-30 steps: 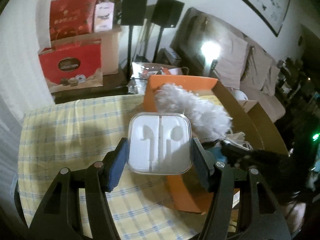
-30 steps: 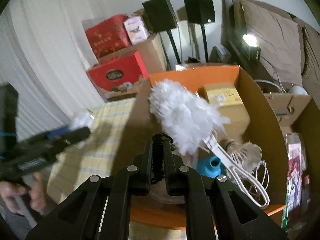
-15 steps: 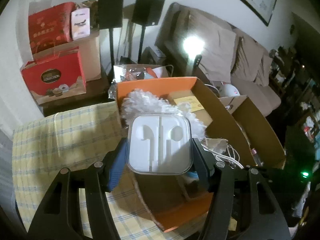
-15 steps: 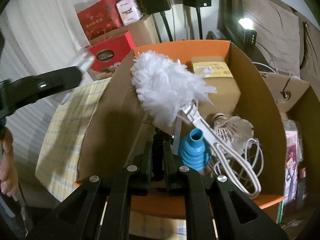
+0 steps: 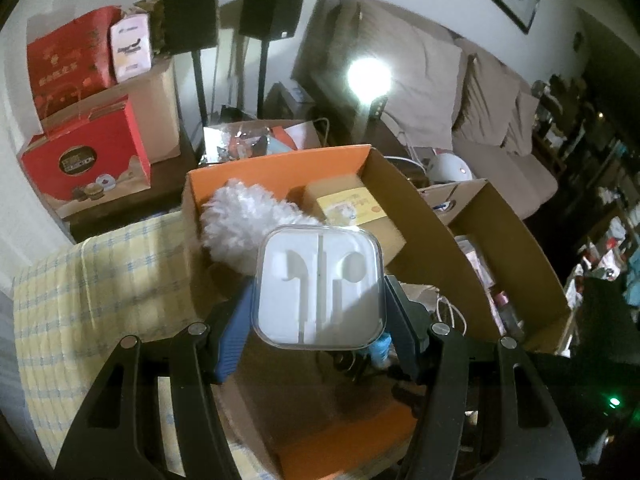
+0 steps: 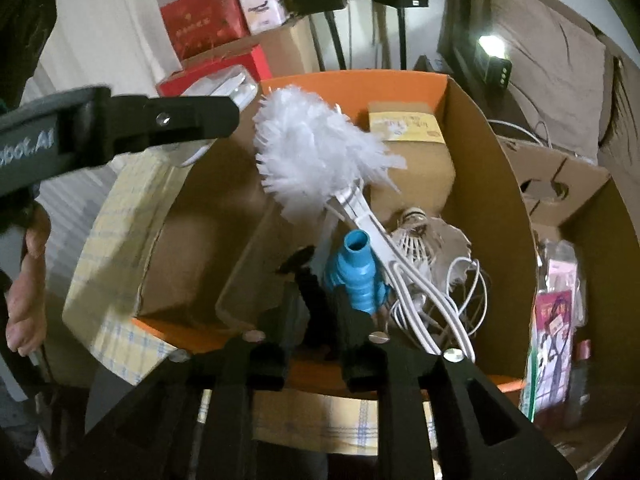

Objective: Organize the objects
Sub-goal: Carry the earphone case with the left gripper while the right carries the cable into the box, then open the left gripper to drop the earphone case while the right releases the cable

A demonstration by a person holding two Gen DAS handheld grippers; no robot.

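Yellow checked cloth (image 5: 100,280) covers the table, and an orange cardboard box (image 5: 280,164) stands open on it.

Left gripper (image 5: 320,308): the jaws are clamped on a clear earphone case (image 5: 320,288). The case sits squarely between the two pads, its flat face turned up toward the camera. The moulded earbud recesses run lengthwise along the fingers, stems toward the wrist. The case hangs over the box interior, with a white duster (image 5: 240,224) and a yellow-labelled carton (image 5: 352,208) just beyond the fingertips.

Right gripper (image 6: 320,312): the jaws have just been opening and now stand slightly apart. A dark ribbed object (image 6: 308,280) stands between the pads; whether the pads touch it cannot be told. Its long axis runs forward along the fingers, the wider end pointing away into the box. Just right of the jaws lies a blue ribbed tube (image 6: 356,276), open mouth up and away. Beyond it, the duster (image 6: 316,152) lies with its head away and its white handle running back past the right-hand finger. A shuttlecock (image 6: 416,236) and a white cable (image 6: 468,292) lie further right. To the left, the other gripper (image 6: 120,128) reaches across above the box rim, held by a hand (image 6: 28,280).
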